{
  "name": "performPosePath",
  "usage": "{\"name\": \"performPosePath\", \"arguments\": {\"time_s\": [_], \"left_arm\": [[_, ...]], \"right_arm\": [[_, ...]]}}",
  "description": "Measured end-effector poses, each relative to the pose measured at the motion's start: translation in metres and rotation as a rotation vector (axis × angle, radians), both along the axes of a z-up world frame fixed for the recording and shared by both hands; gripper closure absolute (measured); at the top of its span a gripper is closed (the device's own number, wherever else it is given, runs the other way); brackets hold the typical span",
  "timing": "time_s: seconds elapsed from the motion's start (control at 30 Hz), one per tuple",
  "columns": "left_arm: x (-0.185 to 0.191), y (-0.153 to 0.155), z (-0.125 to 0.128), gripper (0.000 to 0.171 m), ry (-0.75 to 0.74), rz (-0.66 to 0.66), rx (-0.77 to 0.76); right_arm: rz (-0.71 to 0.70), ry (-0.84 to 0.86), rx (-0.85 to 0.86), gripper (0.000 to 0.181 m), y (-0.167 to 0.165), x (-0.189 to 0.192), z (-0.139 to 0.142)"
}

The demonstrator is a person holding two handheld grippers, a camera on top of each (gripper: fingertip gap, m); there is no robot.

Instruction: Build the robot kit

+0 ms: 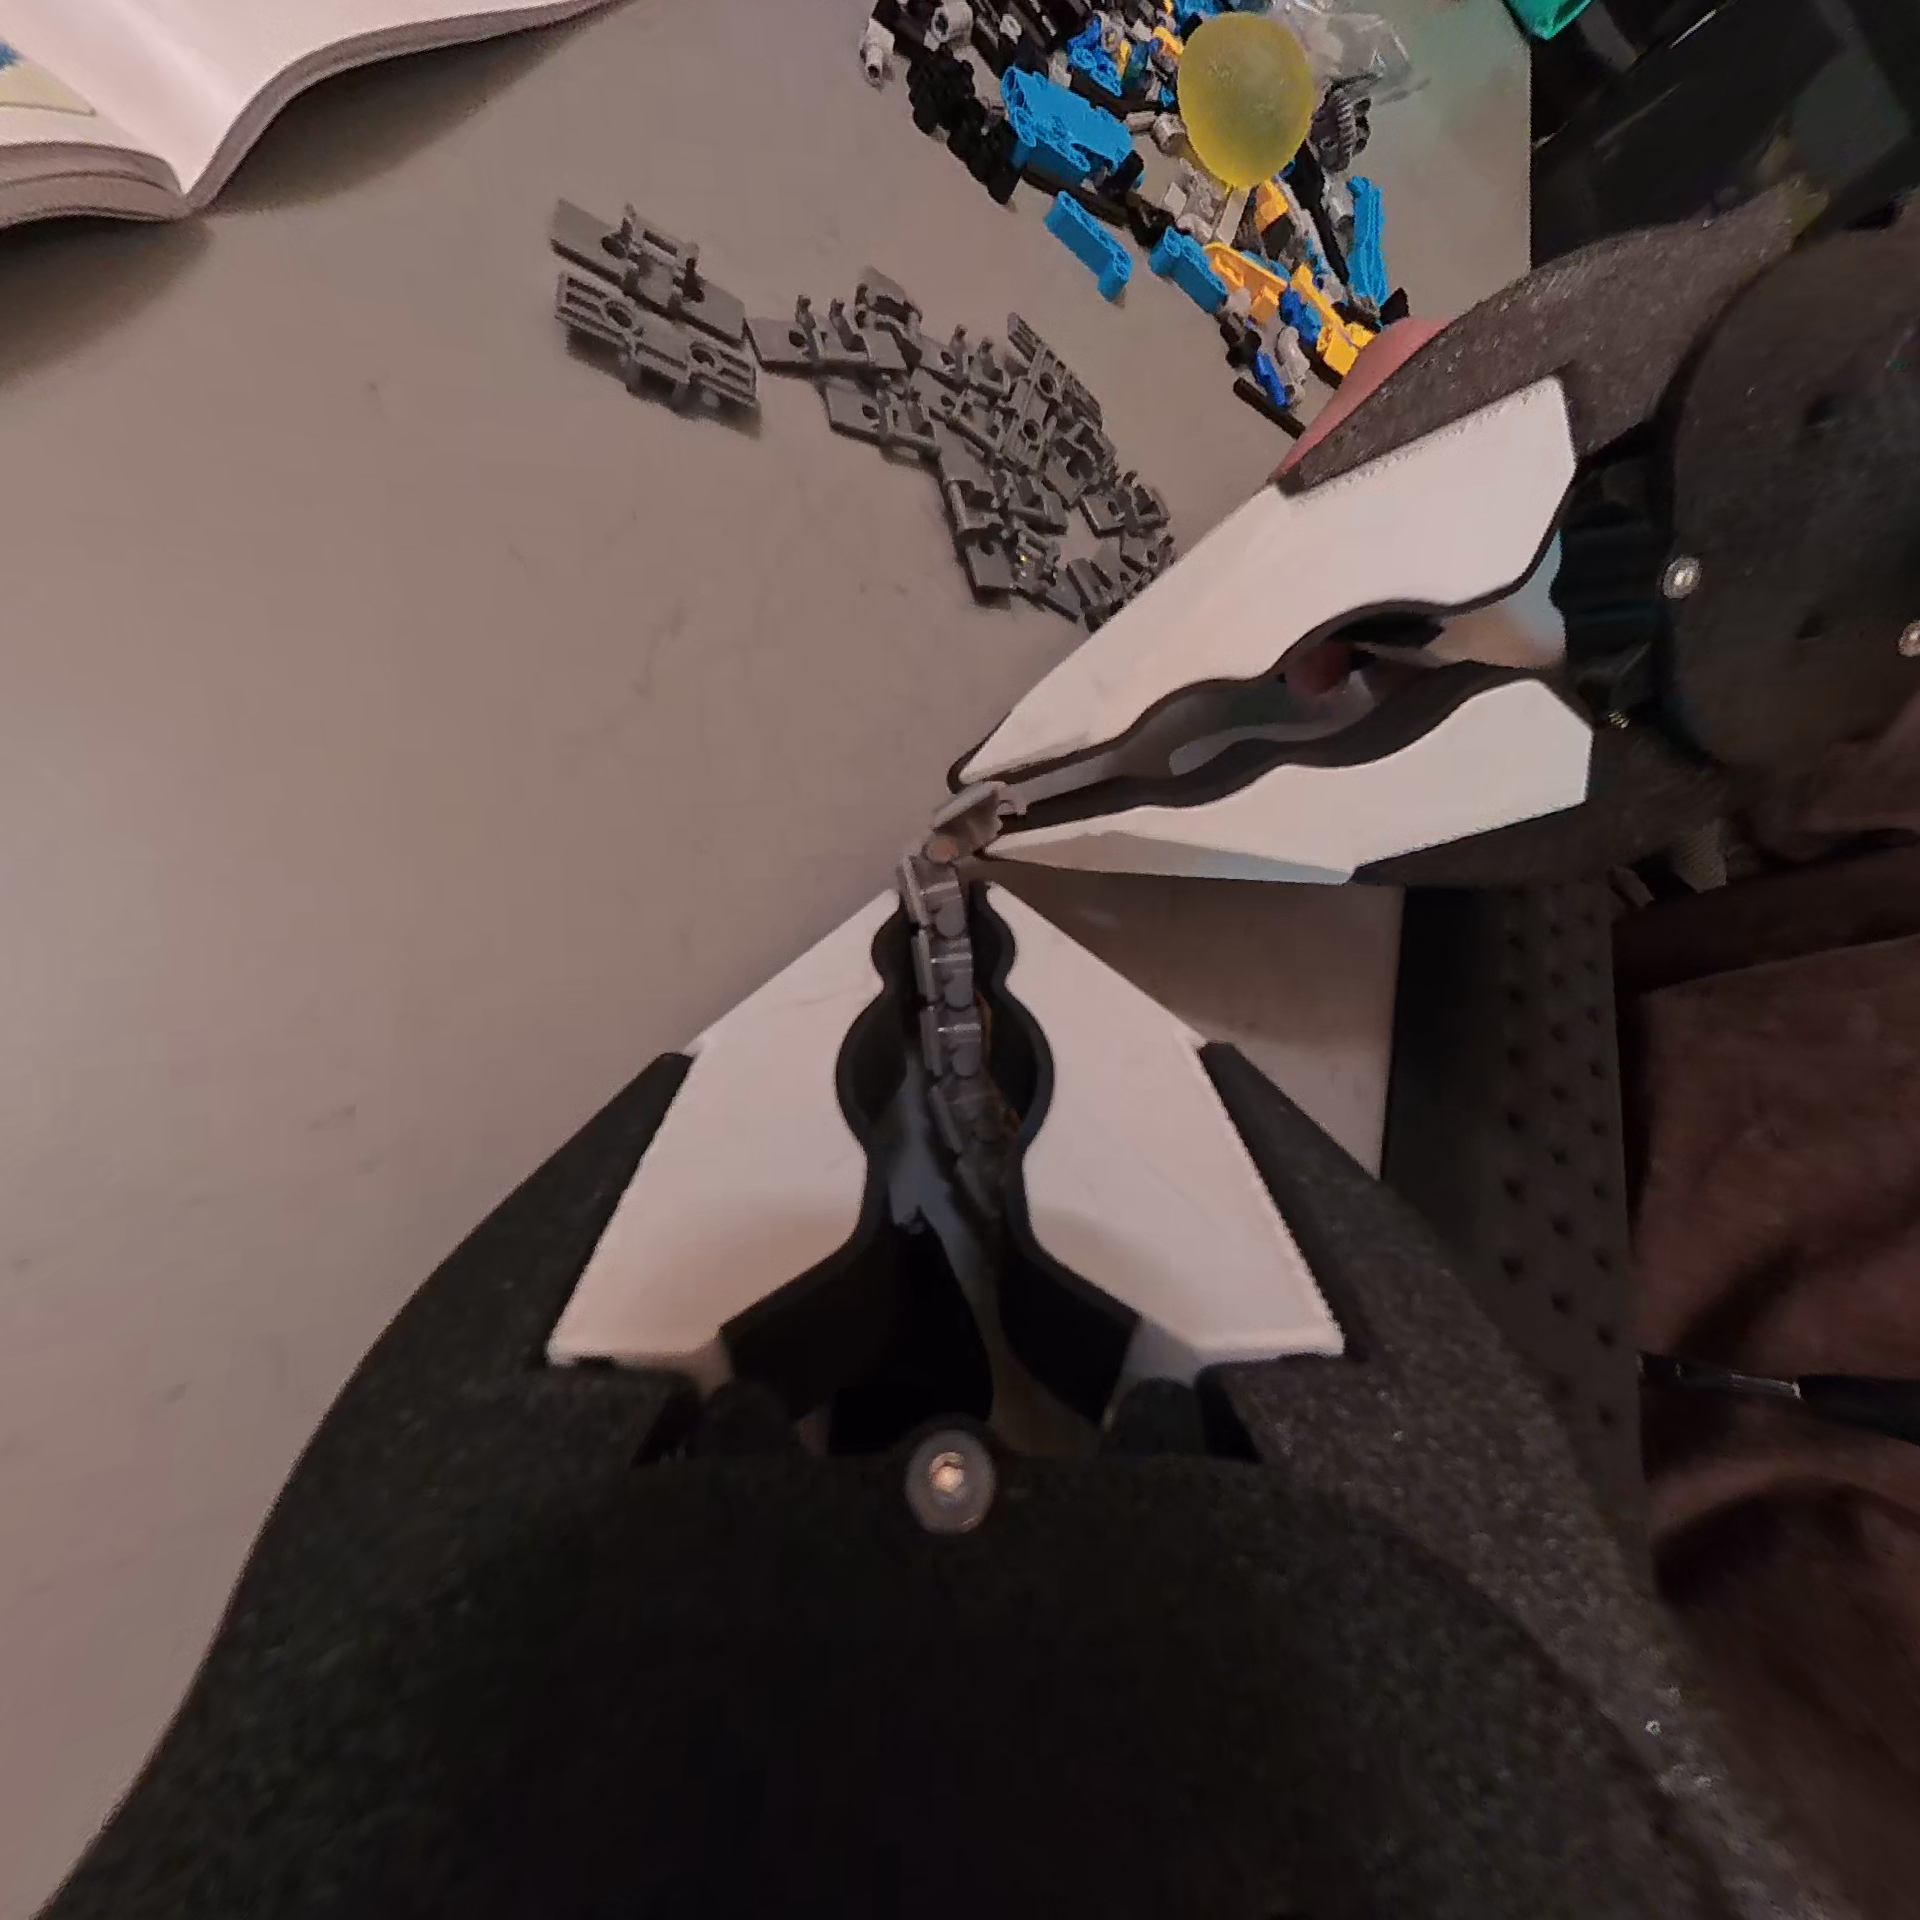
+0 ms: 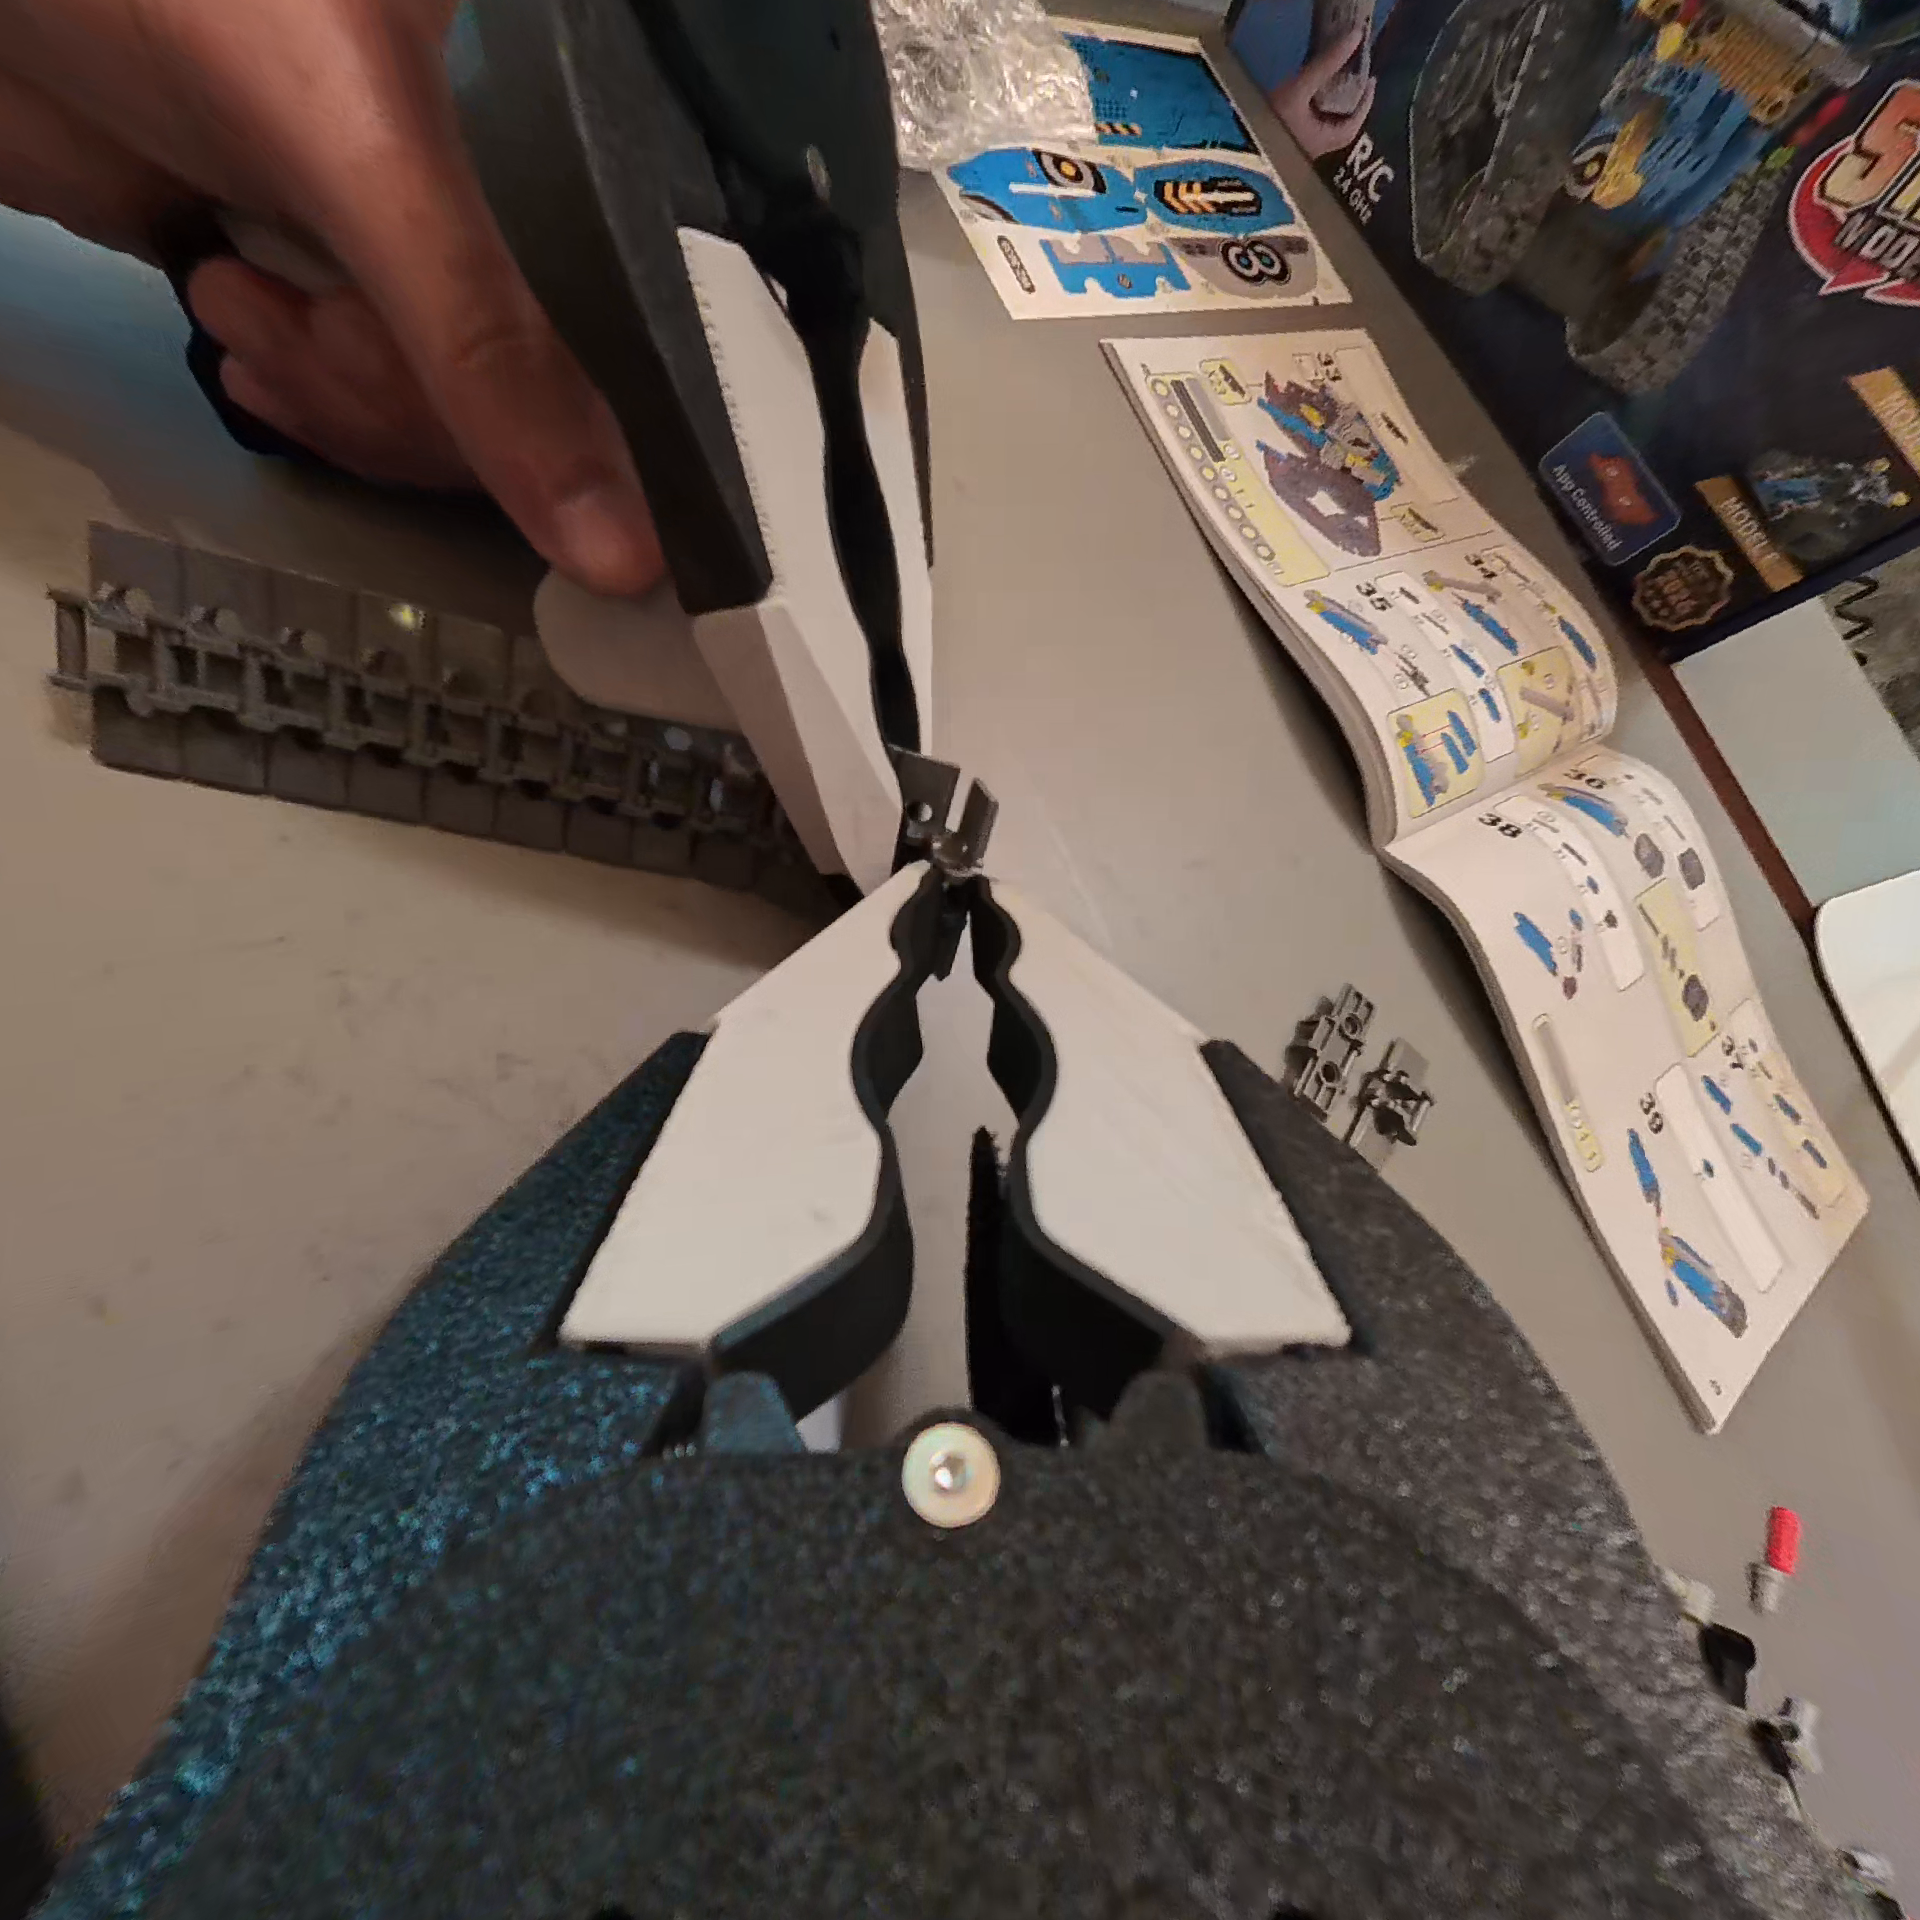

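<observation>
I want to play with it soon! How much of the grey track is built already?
Done: a long strip of joined grey links looks built. In hand: the left claw is shut on its end, and the right claw pinches a single link right at that end. Left: a pile of loose grey links sits unjoined.

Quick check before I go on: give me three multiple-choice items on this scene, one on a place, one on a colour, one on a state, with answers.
1. The open instruction booklet lies to which side of the right gripper?
A right
B left
C underneath

2. The track chain in the left gripper is
A blue
B grey
C yellow

3. The right gripper is
A wide open
B shut on a single track link
C out of view

Answers: 1 A, it lies right of the fingers; 2 B, grey links; 3 B, its tips pinch the link.
</observation>
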State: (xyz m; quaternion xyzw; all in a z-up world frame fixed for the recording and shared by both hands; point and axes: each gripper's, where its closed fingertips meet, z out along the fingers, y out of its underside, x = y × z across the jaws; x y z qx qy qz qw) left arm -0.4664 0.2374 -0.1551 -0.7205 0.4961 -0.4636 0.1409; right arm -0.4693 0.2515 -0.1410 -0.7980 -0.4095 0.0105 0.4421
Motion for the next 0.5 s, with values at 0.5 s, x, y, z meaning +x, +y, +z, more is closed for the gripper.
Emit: {"name": "performPosePath", "arguments": {"time_s": [0.5], "left_arm": [[0.0009,-0.0033,-0.0019,0.163,0.008,-0.035,0.064]], "right_arm": [[0.049,0.014,-0.108,0.177,-0.0009,0.0,-0.0045]]}}
